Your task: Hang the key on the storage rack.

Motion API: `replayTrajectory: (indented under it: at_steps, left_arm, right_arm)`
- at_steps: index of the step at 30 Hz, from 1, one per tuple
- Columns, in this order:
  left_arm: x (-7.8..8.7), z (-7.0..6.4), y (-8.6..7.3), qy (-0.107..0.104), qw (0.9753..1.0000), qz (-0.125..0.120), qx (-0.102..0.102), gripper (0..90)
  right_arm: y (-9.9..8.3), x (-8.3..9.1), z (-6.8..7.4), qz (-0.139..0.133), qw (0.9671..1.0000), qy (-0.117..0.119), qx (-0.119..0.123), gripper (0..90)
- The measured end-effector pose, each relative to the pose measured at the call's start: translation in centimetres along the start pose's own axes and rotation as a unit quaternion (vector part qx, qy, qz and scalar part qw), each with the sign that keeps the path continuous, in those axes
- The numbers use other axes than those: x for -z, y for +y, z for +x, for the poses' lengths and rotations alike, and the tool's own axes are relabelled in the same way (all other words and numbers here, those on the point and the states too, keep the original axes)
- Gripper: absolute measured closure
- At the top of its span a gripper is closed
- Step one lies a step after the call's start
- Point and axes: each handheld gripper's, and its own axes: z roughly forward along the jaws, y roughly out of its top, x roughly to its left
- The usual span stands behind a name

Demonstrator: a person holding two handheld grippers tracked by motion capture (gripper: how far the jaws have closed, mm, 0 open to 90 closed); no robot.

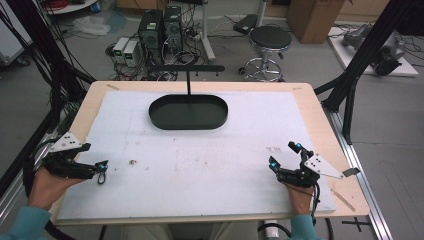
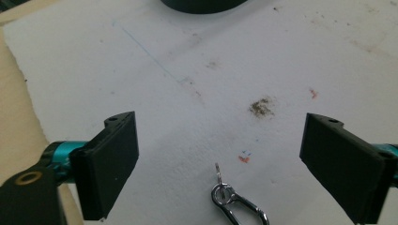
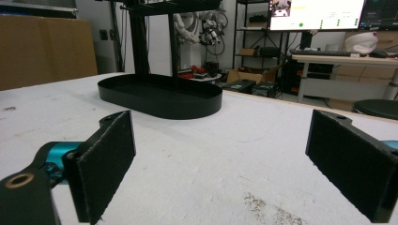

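High view: both tools rest wide open on the bench (image 1: 200,165); the left tool (image 1: 100,170) sits near-left of the black tray (image 1: 188,112), the right tool (image 1: 285,157) near-right.

Left gripper view: a metal clip (image 2: 237,204) lies between the spread jaws, well short of the tray; lowering squarely over it before closing looks best.

Right gripper view: the gaping jaws hold nothing, with the tray ahead.

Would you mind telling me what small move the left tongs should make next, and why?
Probably ease the left tongs forward and down to straddle the metal clip, then close. The jaws stand wide open and hold nothing, and the clip lies loose on the white mat between them, near the bottom edge of the left gripper view.
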Motion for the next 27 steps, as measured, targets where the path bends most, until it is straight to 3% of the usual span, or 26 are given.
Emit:
replayTrajectory:
  at_steps: [4,11,14,22,27]
  left_arm:
    - [0.0,0.3,-0.2,-0.014,0.9999,-0.004,0.005,23.5]
    - [-0.4,0.3,-0.4,-0.022,0.9994,0.028,0.002,29.0]
    - [-0.6,0.3,-0.5,-0.040,0.9989,0.025,0.001,33.2]
    - [-1.2,0.4,-0.7,-0.041,0.9971,0.064,0.005,38.8]
    - [-1.6,0.4,-0.7,-0.034,0.9953,0.089,0.018,44.7]
  right_arm:
    - [0.0,0.0,0.0,-0.002,1.0000,-0.001,0.001,8.1]
    - [0.0,0.0,0.0,-0.002,1.0000,-0.001,0.002,8.1]
    - [0.0,0.0,0.0,-0.003,1.0000,-0.001,0.002,8.1]
    - [0.0,0.0,0.0,-0.003,1.0000,-0.001,0.002,8.1]
    - [0.0,0.0,0.0,-0.003,1.0000,-0.001,0.001,8.1]
